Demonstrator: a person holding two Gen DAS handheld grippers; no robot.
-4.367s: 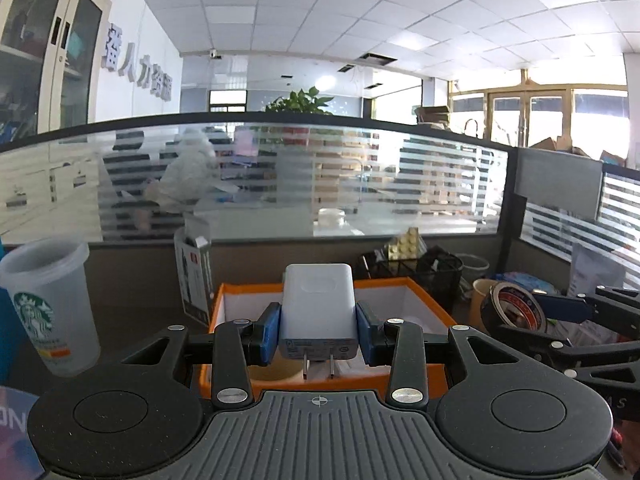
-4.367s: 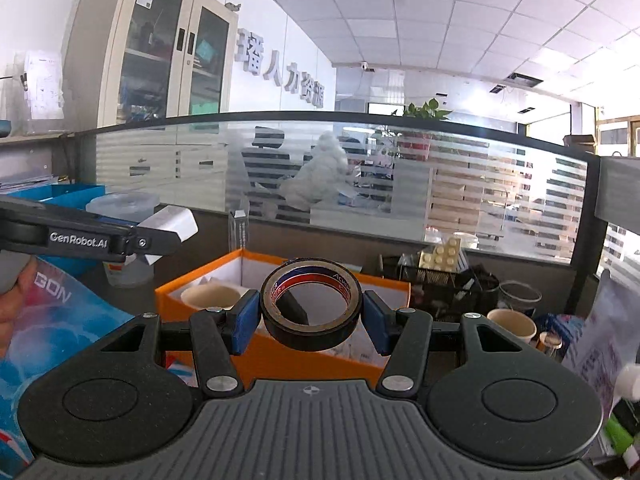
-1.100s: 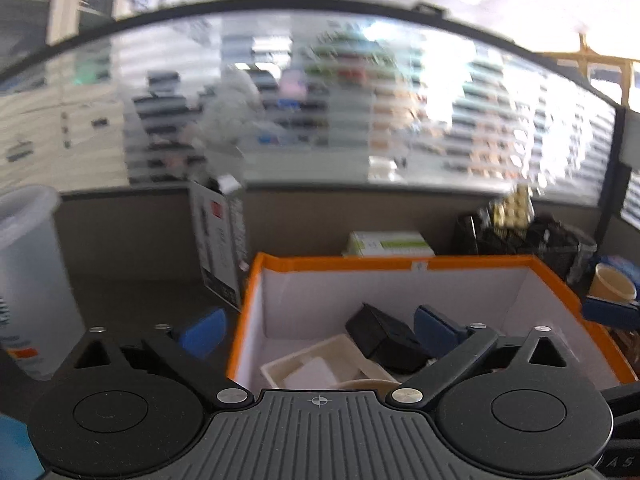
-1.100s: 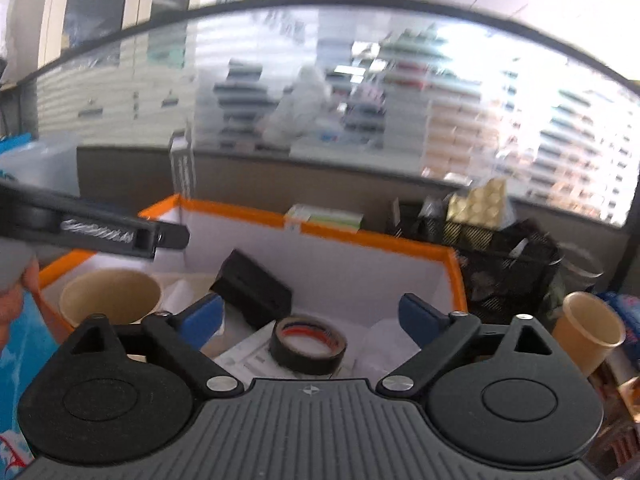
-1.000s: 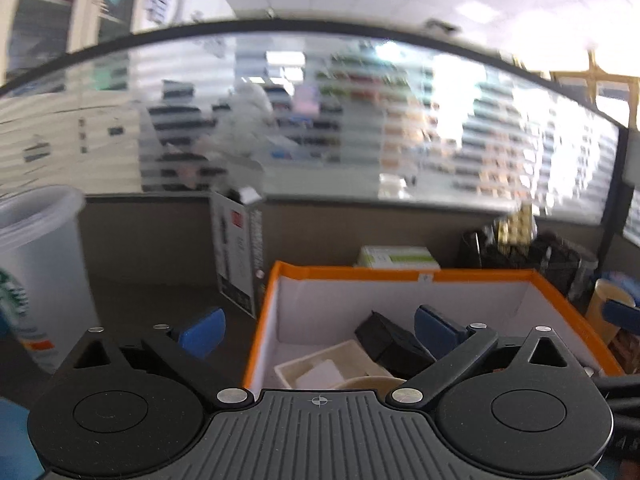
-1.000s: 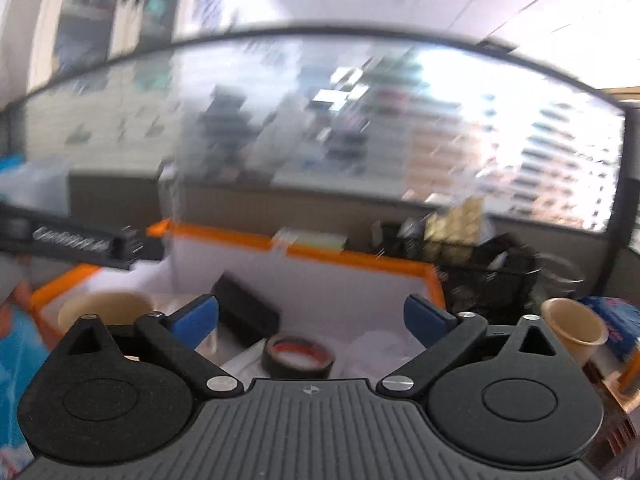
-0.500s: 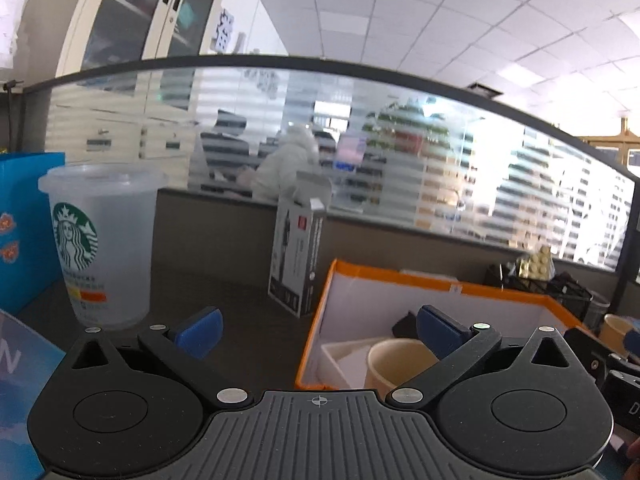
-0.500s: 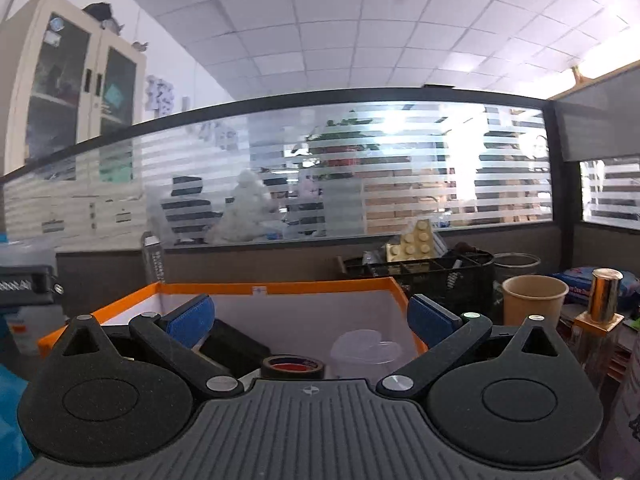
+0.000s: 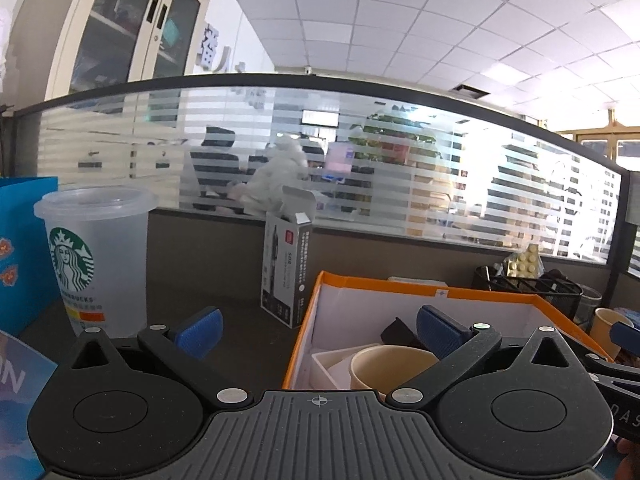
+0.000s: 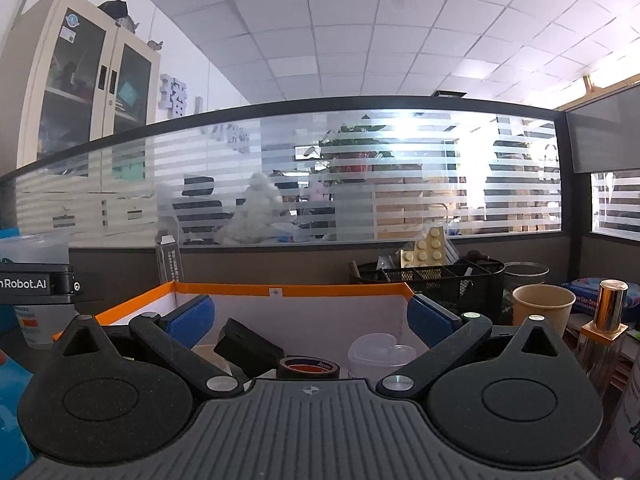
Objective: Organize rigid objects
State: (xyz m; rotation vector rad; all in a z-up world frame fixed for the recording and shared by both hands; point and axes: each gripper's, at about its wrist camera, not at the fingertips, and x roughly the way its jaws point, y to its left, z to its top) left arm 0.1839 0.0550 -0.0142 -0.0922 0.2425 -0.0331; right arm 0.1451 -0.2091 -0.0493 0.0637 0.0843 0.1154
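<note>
1. Behind a frosted office partition, the orange-rimmed white cardboard box sits at twelve o'clock.
2. Left gripper and right gripper now gape wide, empty.
3. Released black tape roll lies inside; the charger isn't visible.
4. Both deliveries look done.

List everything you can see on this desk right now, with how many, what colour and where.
Storage box: 1, orange rim, white inside, centre.
Tape roll: 1, black, in box.
Black case: 1, in box, left of tape.
Clear lid: 1, in box, right of tape.
Paper cup: 1, beige, in box.
Second paper cup: 1, beige, right of box.
Starbucks cup: 1, translucent, left.
Pen carton: 1, dark, open, left of box.
Mesh organiser: 1, black, behind box.
Bottle: 1, gold cap, far right.
Left gripper: open.
Right gripper: open.
</note>
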